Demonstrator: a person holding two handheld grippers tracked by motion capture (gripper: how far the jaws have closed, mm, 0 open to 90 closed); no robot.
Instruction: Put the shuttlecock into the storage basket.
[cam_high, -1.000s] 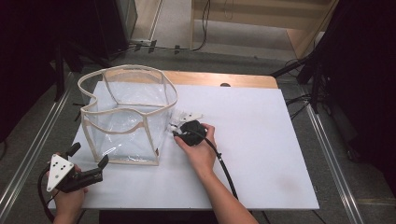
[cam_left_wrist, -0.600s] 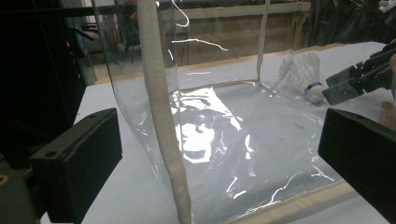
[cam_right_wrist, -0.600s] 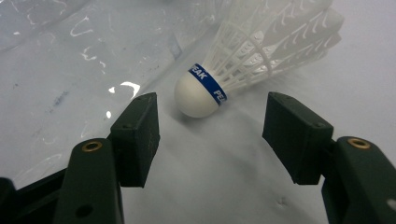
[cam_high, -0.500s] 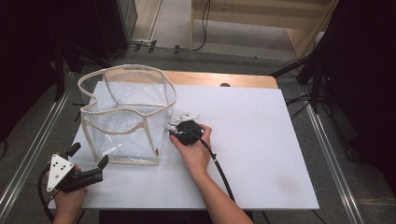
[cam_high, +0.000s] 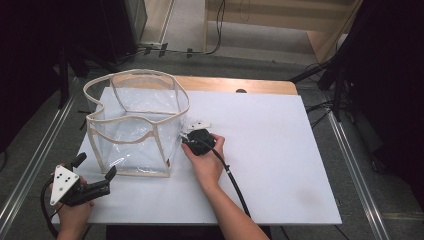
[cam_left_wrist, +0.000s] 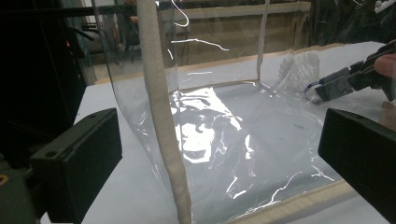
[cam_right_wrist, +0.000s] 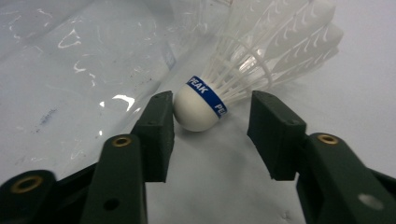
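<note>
Two tongs are spread: the right tongs (cam_right_wrist: 210, 126) bracket the shuttlecock (cam_right_wrist: 205, 109) lying on the table (cam_high: 280, 150) at the clear bag's (cam_high: 135, 125) 3 o'clock; pinching the cork looks next; the left tongs (cam_high: 95, 170) idle at its 7 o'clock

White shuttlecock (cam_right_wrist: 243, 70) beside clear bag (cam_high: 135, 122), apparently touching

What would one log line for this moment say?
right gripper: open, jaws astride shuttlecock cork | left gripper: open, idle near clear bag
</note>
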